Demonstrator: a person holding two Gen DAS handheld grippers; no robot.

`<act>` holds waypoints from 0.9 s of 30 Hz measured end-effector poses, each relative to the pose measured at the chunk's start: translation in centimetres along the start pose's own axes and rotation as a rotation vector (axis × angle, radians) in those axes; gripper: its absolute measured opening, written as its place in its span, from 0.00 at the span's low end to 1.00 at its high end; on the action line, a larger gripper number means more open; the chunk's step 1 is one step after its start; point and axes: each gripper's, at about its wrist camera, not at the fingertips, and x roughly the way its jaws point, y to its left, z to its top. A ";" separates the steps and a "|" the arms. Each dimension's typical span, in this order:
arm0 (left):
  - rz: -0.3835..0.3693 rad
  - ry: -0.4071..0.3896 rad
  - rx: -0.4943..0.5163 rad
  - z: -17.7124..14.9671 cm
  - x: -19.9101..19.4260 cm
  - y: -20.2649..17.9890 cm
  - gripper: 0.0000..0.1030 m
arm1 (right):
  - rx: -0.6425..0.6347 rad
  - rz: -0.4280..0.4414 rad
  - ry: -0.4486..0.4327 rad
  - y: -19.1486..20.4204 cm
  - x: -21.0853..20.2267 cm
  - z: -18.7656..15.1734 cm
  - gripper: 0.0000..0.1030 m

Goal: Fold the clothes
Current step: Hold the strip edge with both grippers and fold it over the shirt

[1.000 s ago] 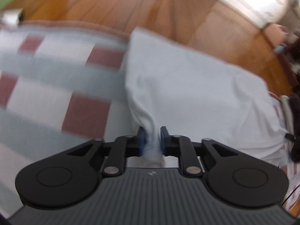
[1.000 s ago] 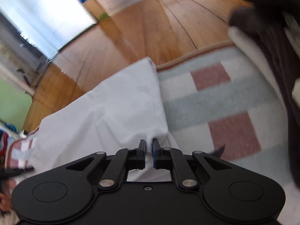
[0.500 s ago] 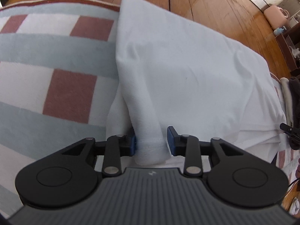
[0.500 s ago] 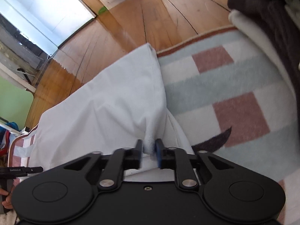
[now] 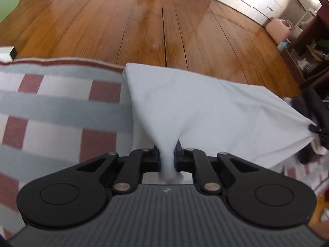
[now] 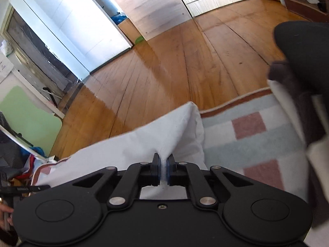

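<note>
A white garment is stretched between both grippers above a checked blanket. My left gripper is shut on a bunched corner of the cloth, which fans out ahead of it to the right. In the right wrist view my right gripper is shut on another pinch of the white garment, which rises to a peak in front of the fingers. The right gripper shows at the far right of the left wrist view, holding the cloth's other end.
The red, white and grey-blue checked blanket ends at a wooden floor. Dark and pale clothes are piled at the right. A pink bin and dark shelving stand at the far right; white doors at the left.
Both grippers have closed tight on the white garment and lifted it, pulling it taut off the blanket. Half a second ago the left jaws stood wider around the fold.
</note>
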 end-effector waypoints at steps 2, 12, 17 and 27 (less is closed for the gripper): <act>-0.004 0.092 -0.001 -1.2 1.2 0.9 0.10 | 0.015 0.001 0.045 -1.1 -0.5 -1.9 0.08; 0.061 0.333 0.115 -3.7 7.7 1.4 0.09 | -0.074 -0.150 0.169 -2.6 3.4 -6.5 0.08; 0.119 0.410 0.164 -4.5 9.0 2.2 0.09 | -0.155 -0.205 0.240 -2.5 4.5 -7.6 0.08; 0.177 0.437 0.212 -5.9 9.5 3.0 0.12 | -0.277 -0.228 0.281 -2.4 4.6 -8.4 0.06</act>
